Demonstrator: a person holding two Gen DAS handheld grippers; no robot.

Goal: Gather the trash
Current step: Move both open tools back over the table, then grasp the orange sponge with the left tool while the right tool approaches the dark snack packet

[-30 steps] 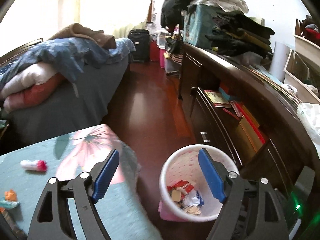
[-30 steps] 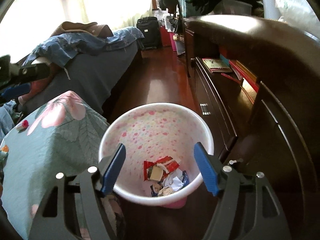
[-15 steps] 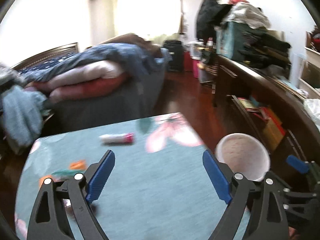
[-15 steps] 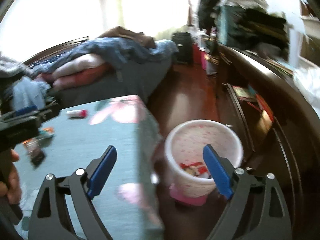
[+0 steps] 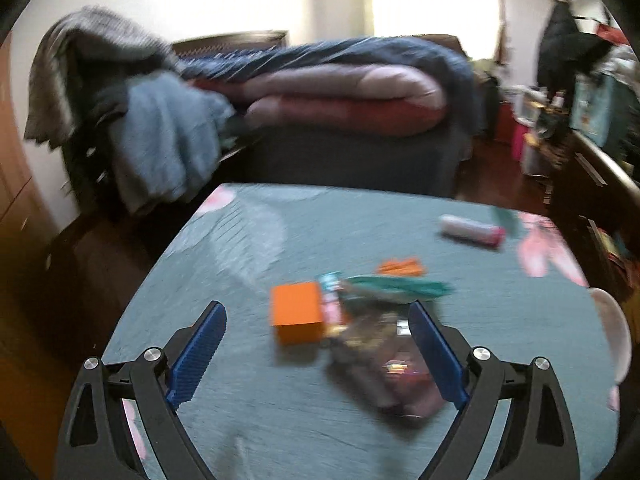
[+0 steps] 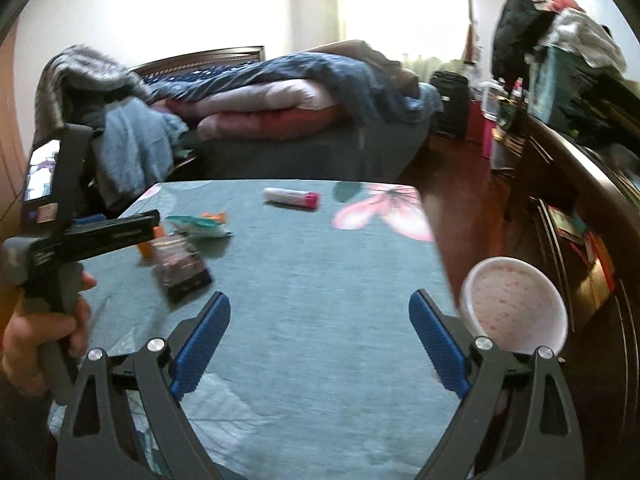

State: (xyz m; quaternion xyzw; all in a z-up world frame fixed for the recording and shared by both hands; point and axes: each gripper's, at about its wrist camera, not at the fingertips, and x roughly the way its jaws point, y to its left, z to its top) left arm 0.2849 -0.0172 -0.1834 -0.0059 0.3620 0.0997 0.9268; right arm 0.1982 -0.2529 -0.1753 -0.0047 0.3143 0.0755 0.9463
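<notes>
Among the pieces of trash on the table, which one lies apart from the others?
The white tube with a pink cap, lying on its side near the table's far edge; the orange box and the wrappers are clustered together.

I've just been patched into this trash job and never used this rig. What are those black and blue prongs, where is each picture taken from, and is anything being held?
There is no robot arm: a person holds a two-finger gripper in each hand, with a camera looking along its blue-padded fingers. One picture comes from the left gripper, the other from the right gripper. The right view also shows the person's left hand holding the other tool. Both grippers are open and hold nothing. On the teal floral tablecloth lie an orange box, a dark wrapper, a green wrapper, an orange scrap and a white and pink tube. The pink-speckled trash bin stands on the floor beside the table.
</notes>
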